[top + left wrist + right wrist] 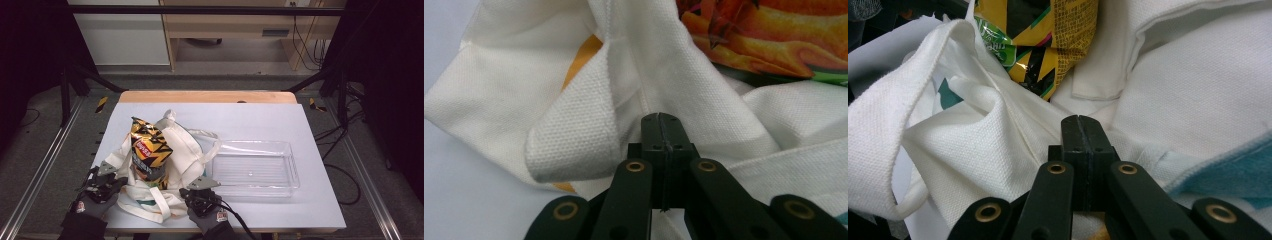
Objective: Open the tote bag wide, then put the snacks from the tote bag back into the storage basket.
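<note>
Two hand-held grippers pinch a white tote bag (165,165) on the worktop (310,200): left hand-held gripper (663,125) w/ jaws pressed together on cloth; right hand-held gripper (1083,127) likewise; yellow-black snack bag (149,152) stands upright inside tote; clear tray (255,170) just beside, to its right.

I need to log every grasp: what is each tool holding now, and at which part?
Both tools pinch the white canvas bag at its near edge: the left tool at the left side, the right tool at the right side. The snack packet is not gripped.
</note>
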The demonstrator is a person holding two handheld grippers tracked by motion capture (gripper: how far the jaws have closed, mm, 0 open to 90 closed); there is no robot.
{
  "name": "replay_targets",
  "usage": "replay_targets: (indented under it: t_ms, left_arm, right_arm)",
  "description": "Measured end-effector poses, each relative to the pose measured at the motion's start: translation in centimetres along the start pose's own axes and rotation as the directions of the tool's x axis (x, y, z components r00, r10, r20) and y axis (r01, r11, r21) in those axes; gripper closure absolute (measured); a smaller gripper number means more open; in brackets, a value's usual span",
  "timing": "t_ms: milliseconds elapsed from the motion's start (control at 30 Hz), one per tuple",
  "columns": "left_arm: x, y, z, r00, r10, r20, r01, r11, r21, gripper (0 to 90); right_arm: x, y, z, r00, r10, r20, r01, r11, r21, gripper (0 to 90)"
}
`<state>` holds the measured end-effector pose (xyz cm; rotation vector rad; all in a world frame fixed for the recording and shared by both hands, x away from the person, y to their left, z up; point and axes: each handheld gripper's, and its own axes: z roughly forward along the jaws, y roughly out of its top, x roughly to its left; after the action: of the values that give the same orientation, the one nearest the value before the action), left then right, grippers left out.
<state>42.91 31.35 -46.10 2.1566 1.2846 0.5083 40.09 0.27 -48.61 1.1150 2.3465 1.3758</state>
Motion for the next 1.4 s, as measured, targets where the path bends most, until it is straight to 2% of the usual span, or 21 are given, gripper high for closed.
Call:
replay_targets:
  t_ms: [167,267,333,467,600,733,833,900,1033,1200,1333,1400]
  left_arm:
    - [0.2,0.0,-0.8,0.9996,-0.020,0.022,0.021,0.9989,-0.041,86.1]
    - [0.2,0.1,-1.4,0.9986,-0.033,0.040,0.036,0.9959,-0.083,82.6]
    - [0.2,0.2,-1.9,0.9989,-0.019,0.043,0.024,0.9932,-0.114,79.2]
    - [0.1,0.5,-3.2,0.9973,-0.029,0.067,0.041,0.9807,-0.191,73.0]
    - [0.1,0.7,-4.6,0.9952,-0.038,0.090,0.062,0.9575,-0.282,66.4]
    - [0.2,1.1,-5.4,0.9924,-0.055,0.110,0.089,0.9374,-0.337,62.5]
    - [0.2,1.5,-5.8,0.9912,-0.061,0.118,0.100,0.9257,-0.365,59.0]
    - [0.2,1.7,-6.0,0.9924,-0.057,0.110,0.094,0.9222,-0.375,56.7]
    - [0.0,2.2,-6.5,0.9939,-0.056,0.095,0.090,0.9103,-0.404,51.4]
    - [-0.1,2.9,-7.0,0.9957,-0.047,0.080,0.076,0.9040,-0.421,46.5]
    - [0.1,3.5,-7.4,0.9958,-0.046,0.079,0.076,0.8995,-0.430,46.0]
    - [0.2,3.9,-7.7,0.9958,-0.049,0.077,0.078,0.8947,-0.440,45.9]
  right_arm:
    - [-0.1,0.5,-0.3,0.9999,0.009,-0.013,-0.009,1.000,-0.012,88.1]
    - [0.0,0.9,-0.6,0.9997,0.014,-0.020,-0.015,1.000,-0.028,84.8]
    - [0.0,1.3,-0.9,0.9996,0.003,-0.027,-0.005,0.999,-0.050,82.2]
    - [-0.1,2.2,-1.7,0.9989,0.007,-0.046,-0.012,0.995,-0.097,77.9]
    - [-0.3,3.2,-2.7,0.9984,-0.008,-0.056,0.000,0.989,-0.146,72.2]
    - [-0.3,3.8,-3.3,0.9984,-0.009,-0.056,0.000,0.986,-0.169,68.8]
    - [-0.4,4.4,-3.9,0.9983,-0.017,-0.055,0.006,0.982,-0.187,64.0]
    - [-0.4,4.8,-4.3,0.9985,-0.023,-0.050,0.013,0.979,-0.204,60.4]
    - [-0.6,5.4,-5.1,0.9990,-0.030,-0.032,0.021,0.973,-0.232,53.9]
    - [-1.1,5.9,-5.9,0.9995,-0.019,-0.025,0.012,0.965,-0.263,50.4]
    - [-1.5,6.4,-6.3,0.9998,-0.014,-0.016,0.009,0.963,-0.270,49.5]
    - [-1.6,6.8,-6.5,0.9997,-0.019,-0.013,0.015,0.961,-0.277,49.3]
